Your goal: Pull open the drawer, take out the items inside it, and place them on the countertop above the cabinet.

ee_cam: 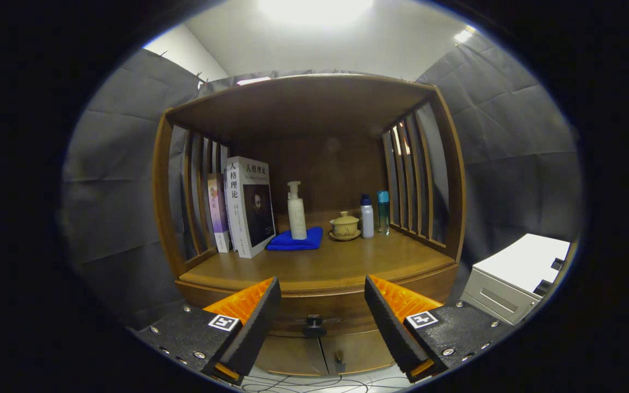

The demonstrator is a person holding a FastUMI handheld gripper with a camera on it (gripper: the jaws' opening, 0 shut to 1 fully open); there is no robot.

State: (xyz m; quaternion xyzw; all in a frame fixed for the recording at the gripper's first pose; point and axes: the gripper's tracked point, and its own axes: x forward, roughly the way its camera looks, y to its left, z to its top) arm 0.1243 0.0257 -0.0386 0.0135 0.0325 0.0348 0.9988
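Note:
A brown wooden cabinet stands ahead, and its countertop [320, 265] lies under a roofed shelf with slatted sides. Below the countertop's front edge is the drawer front [342, 316], closed, with a dark round knob [314, 326]. My gripper [322, 300] is open, its two orange-and-black fingers spread wide. The knob sits beyond and between the fingertips, slightly low, with nothing touching it. The drawer's contents are hidden.
On the countertop stand books [246, 204] at the left, a white pump bottle [296, 213] on a blue cloth [295, 240], a yellow lidded teacup [344, 225], and two small bottles [374, 214]. Lower cabinet doors [320, 355] sit under the drawer. A white-grey box [514, 281] stands at the right.

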